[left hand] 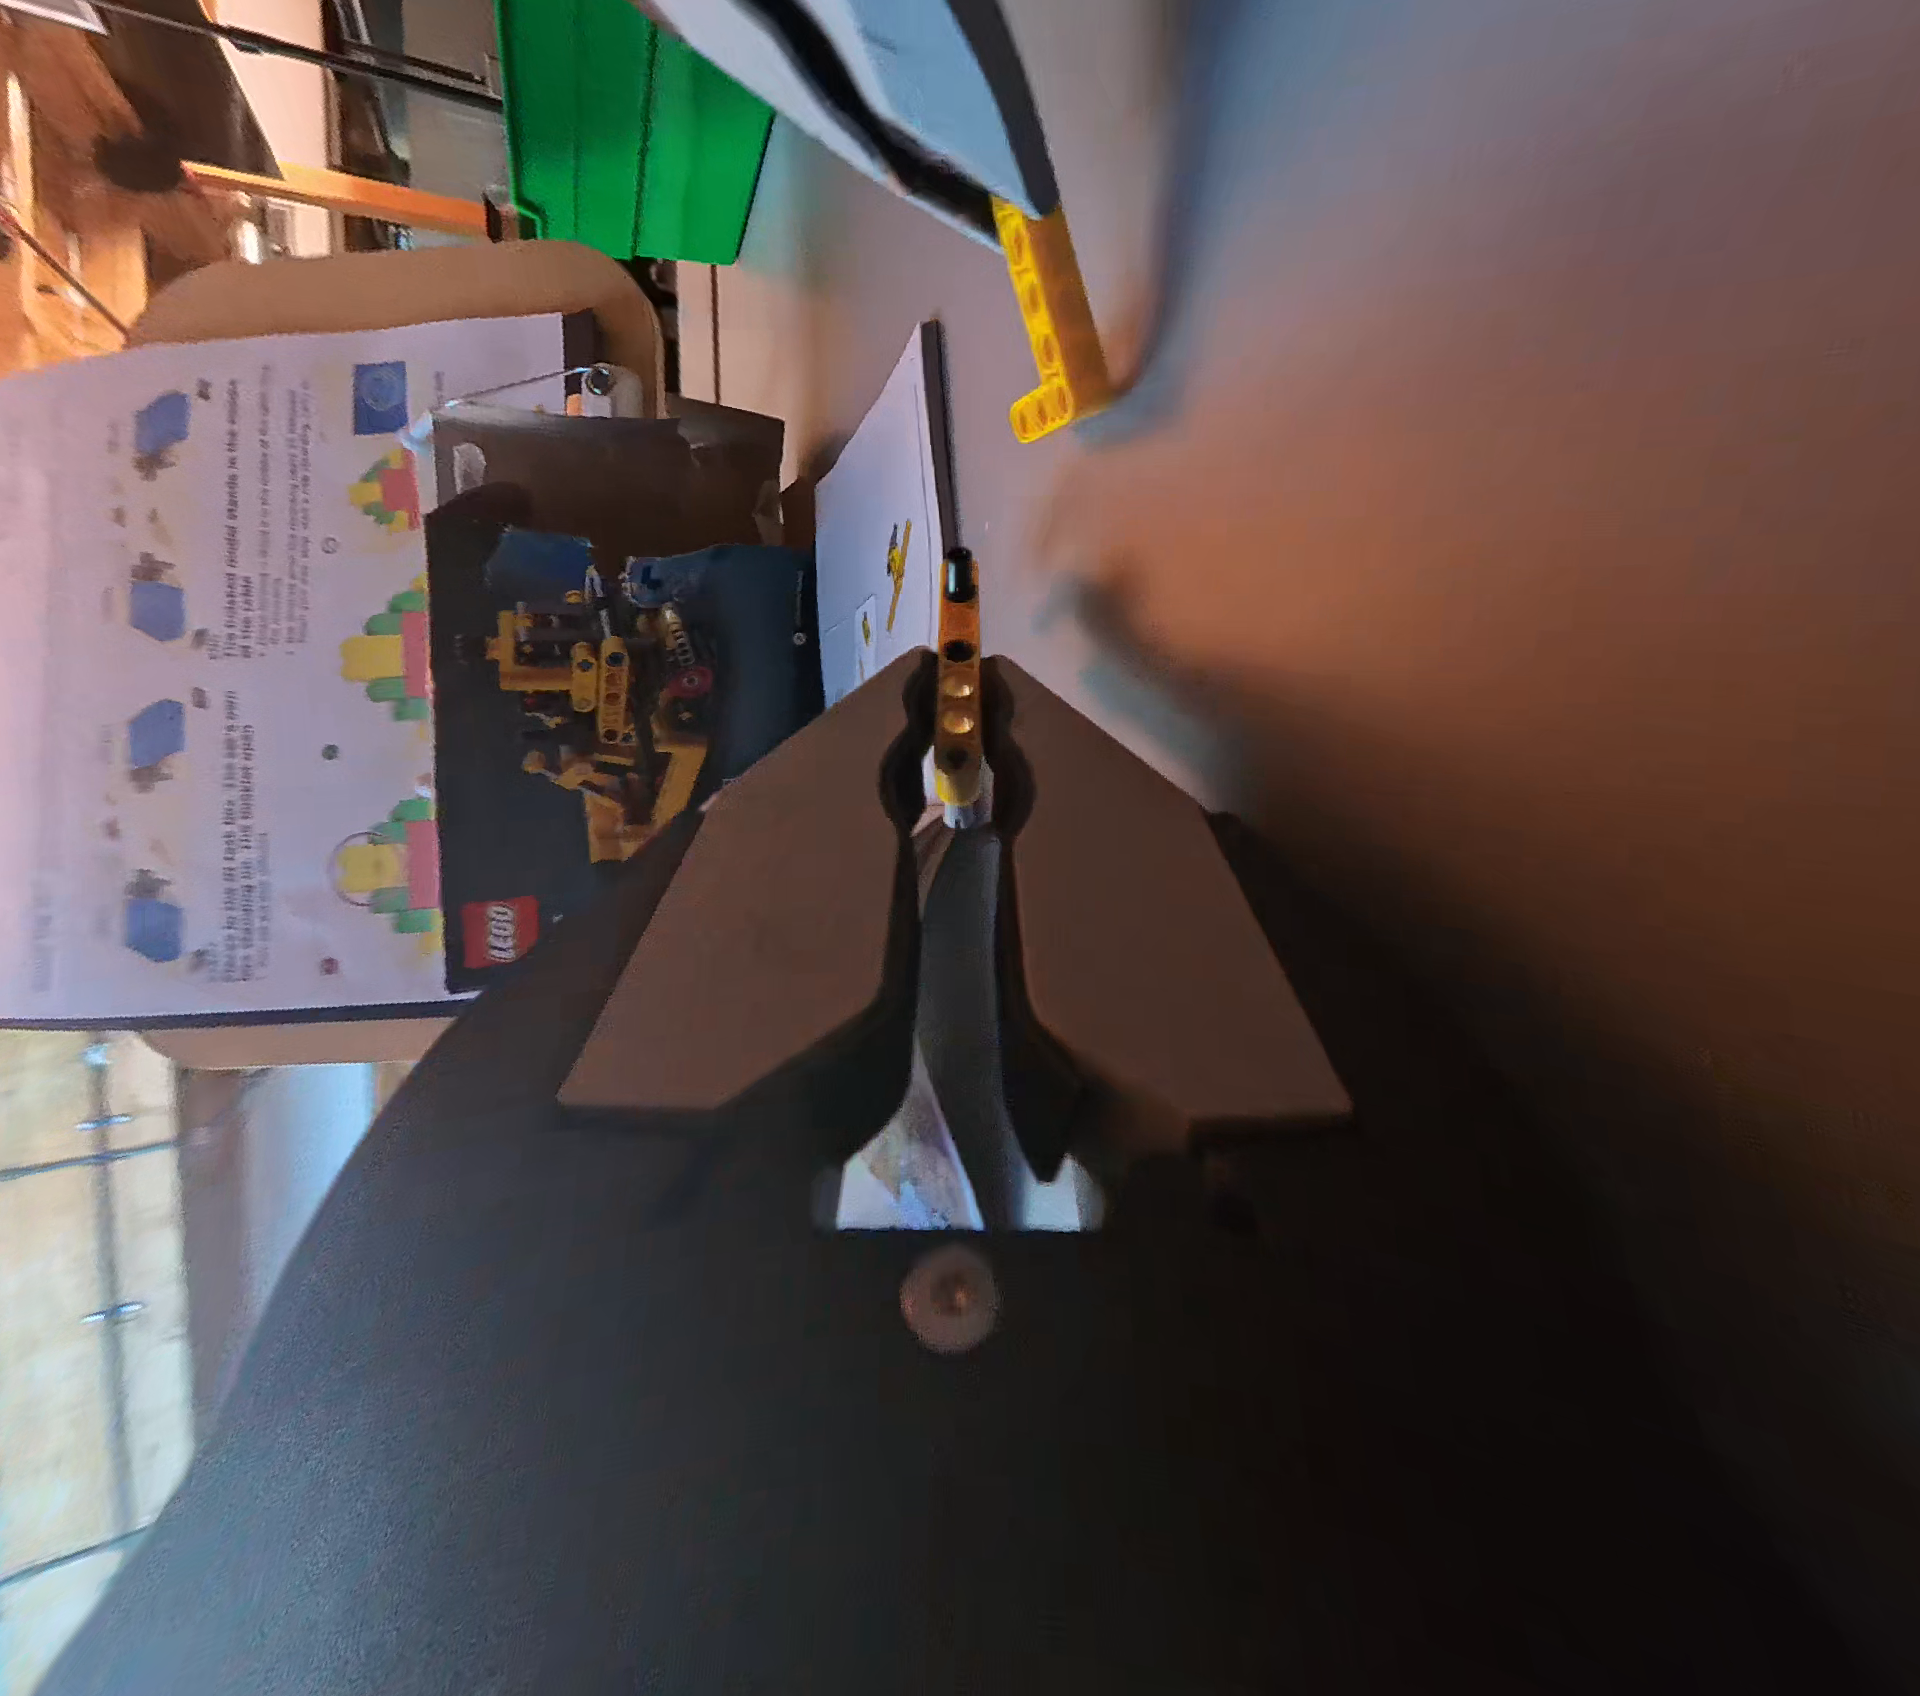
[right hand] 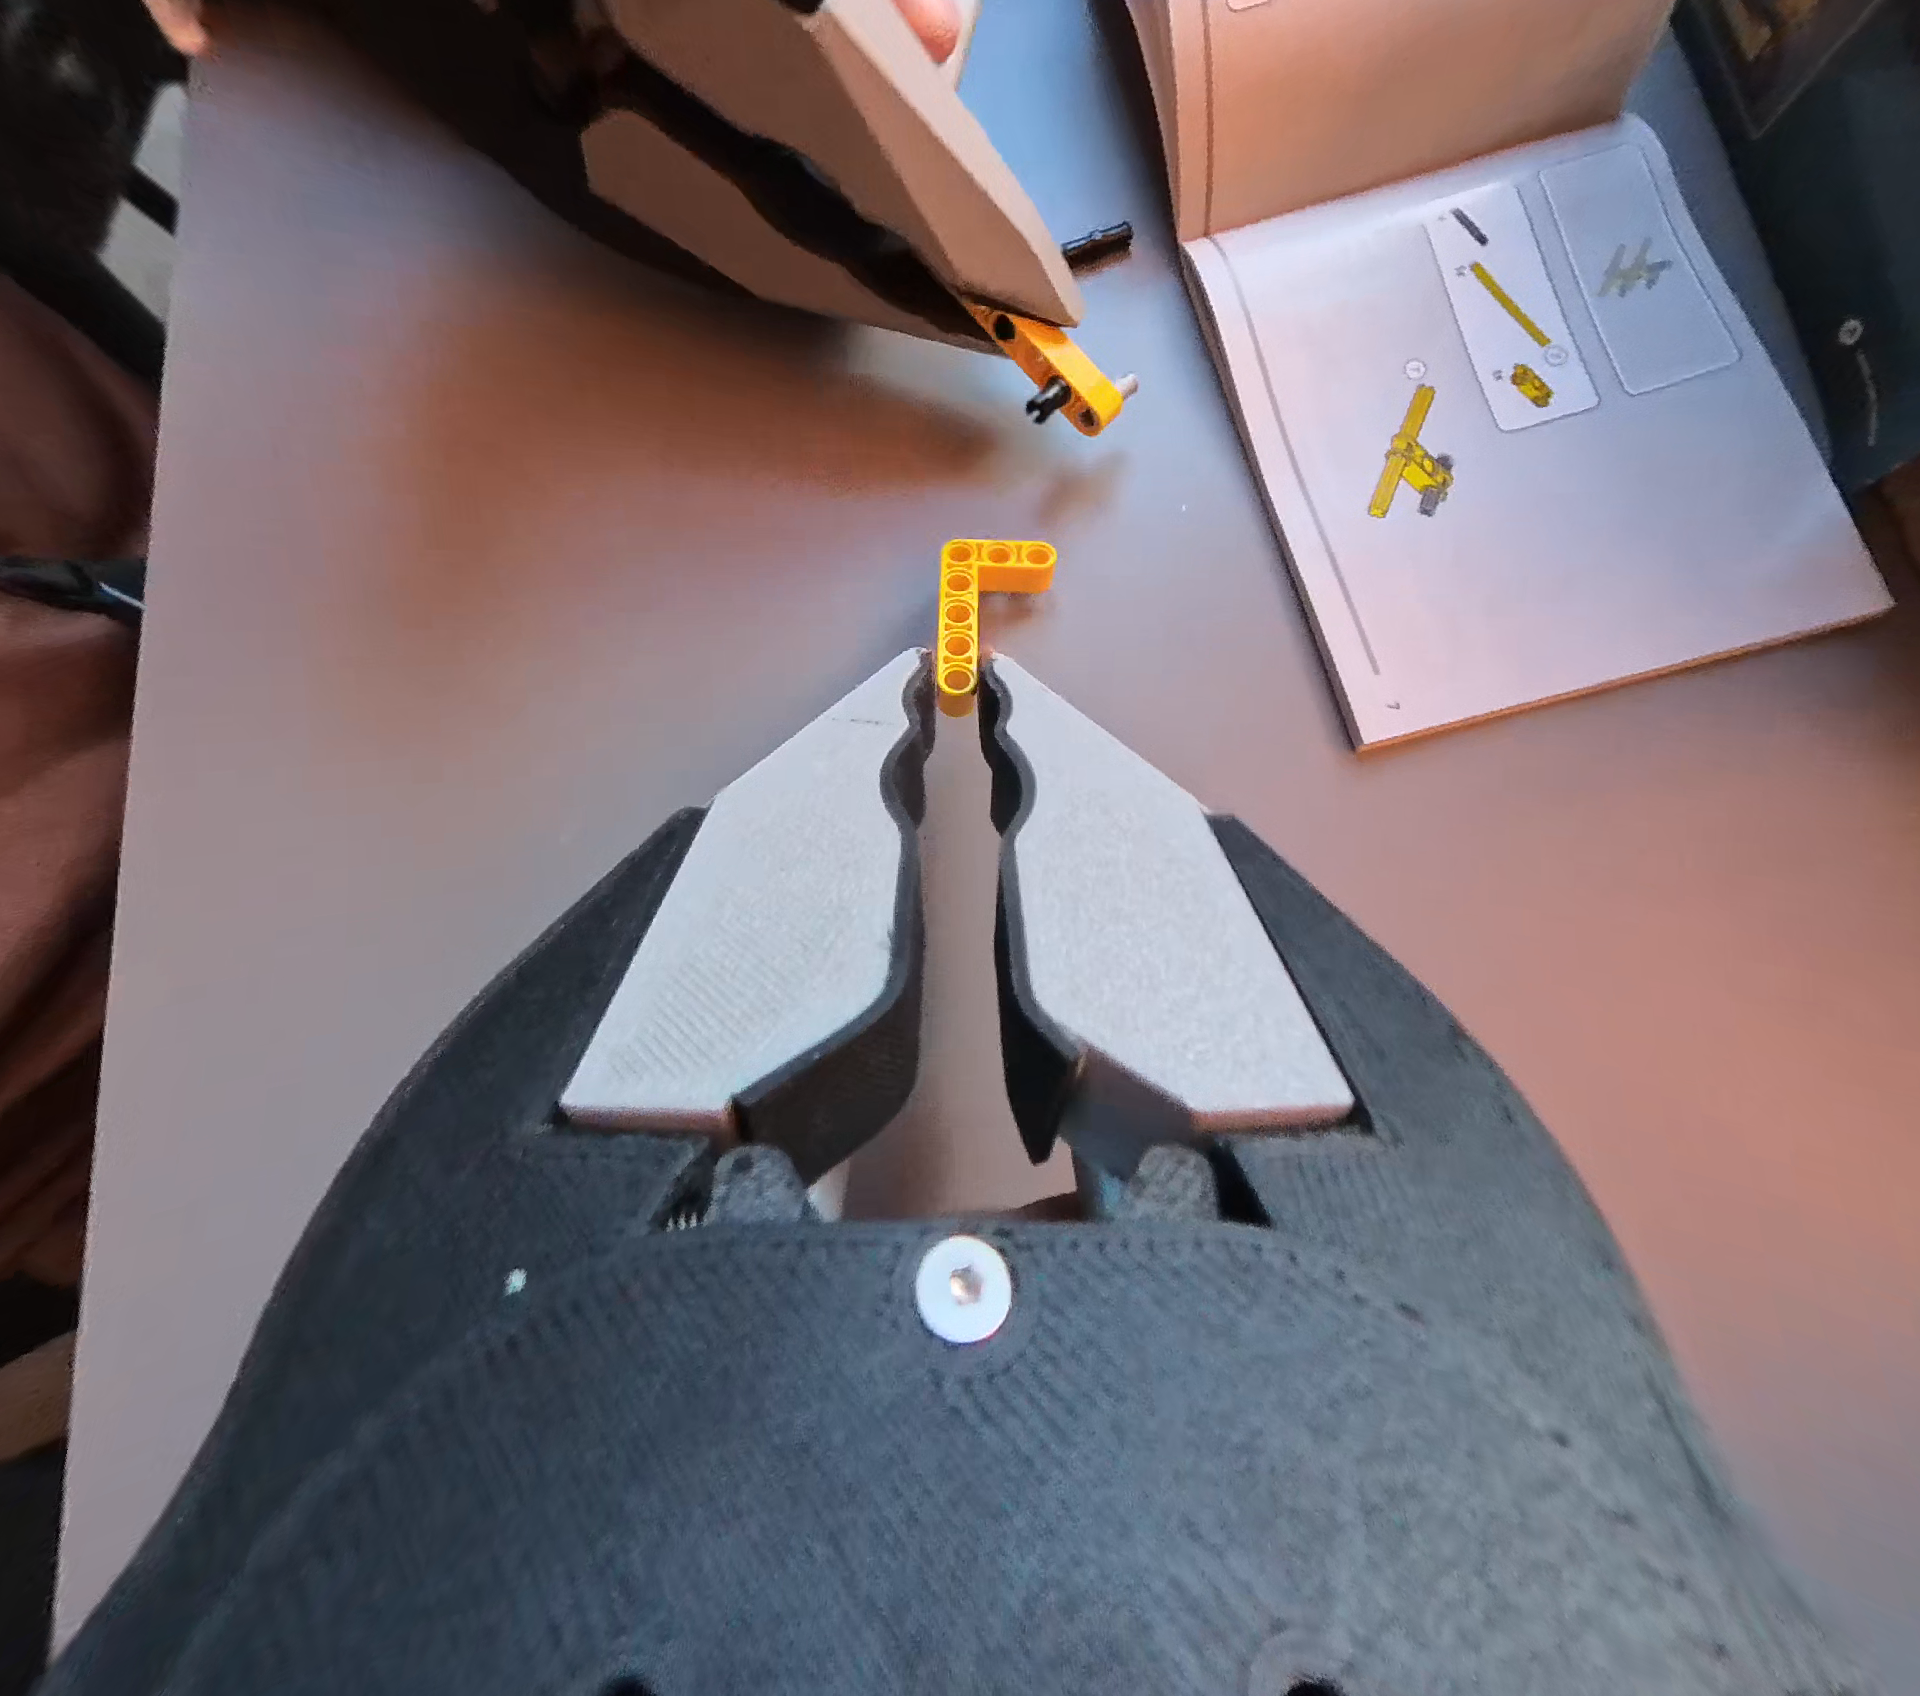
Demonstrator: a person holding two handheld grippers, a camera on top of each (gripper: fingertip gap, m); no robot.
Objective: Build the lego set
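Yellow L-shaped beam (right hand: pixel 977 607), perforated with round holes, clamped by the end of its long arm, short arm projecting sideways above the grey table (right hand: pixel 520 607). Straight yellow beam (right hand: pixel 1060 373), also clamped at one end, carrying a black pin (right hand: pixel 1047 399) and a grey pin (right hand: pixel 1127 384) through its free end. A loose black pin (right hand: pixel 1096 241) lies beside the open instruction booklet (right hand: pixel 1558 503).
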